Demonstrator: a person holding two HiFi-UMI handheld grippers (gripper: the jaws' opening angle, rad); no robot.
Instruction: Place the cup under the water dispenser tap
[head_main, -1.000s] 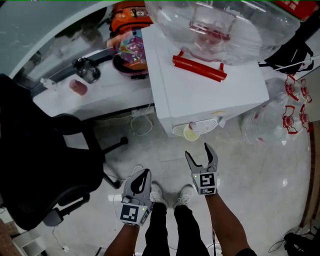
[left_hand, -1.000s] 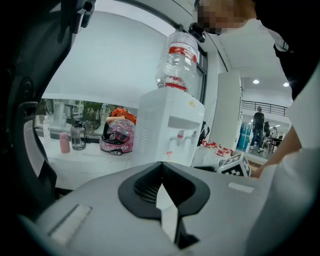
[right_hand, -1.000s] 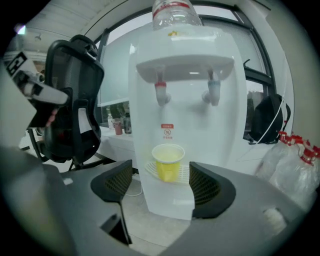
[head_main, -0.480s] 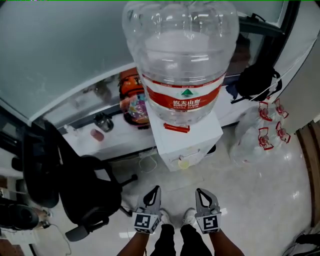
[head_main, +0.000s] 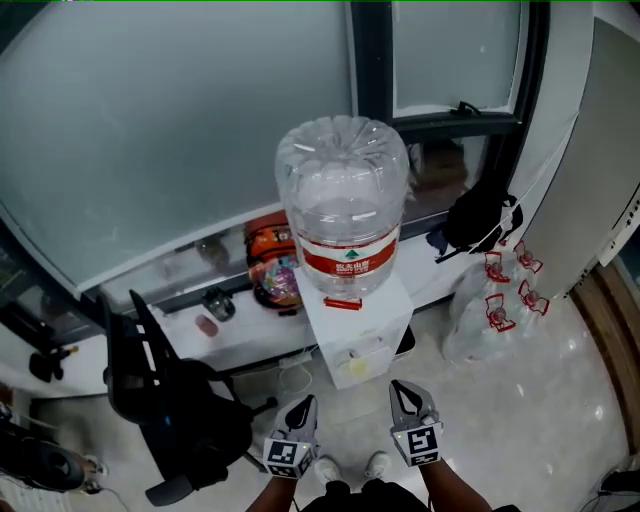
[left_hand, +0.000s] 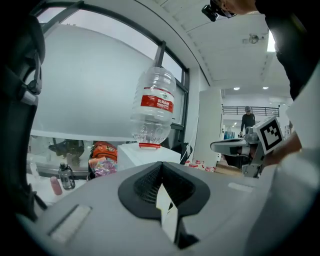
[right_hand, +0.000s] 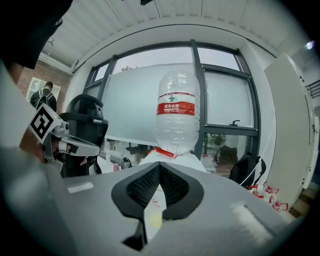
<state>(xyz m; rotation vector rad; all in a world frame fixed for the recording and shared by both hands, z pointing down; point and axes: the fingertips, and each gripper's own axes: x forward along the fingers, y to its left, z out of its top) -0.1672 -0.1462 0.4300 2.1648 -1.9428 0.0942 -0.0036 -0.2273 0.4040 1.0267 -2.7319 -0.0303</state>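
A small pale-yellow cup stands upright at the front of the white water dispenser - low down, beneath its big clear bottle - untouched.

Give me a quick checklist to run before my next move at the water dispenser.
1. Cup standing at the front of the water dispenser: ok, though small in view.
2. Left gripper empty: ok, shut on nothing.
3. Right gripper empty: ok, jaws just closed with nothing between them.
4. Both grippers apart from the dispenser: ok.
5. Bottle upright on the dispenser: ok.
6. Water level in the cup: cannot tell.
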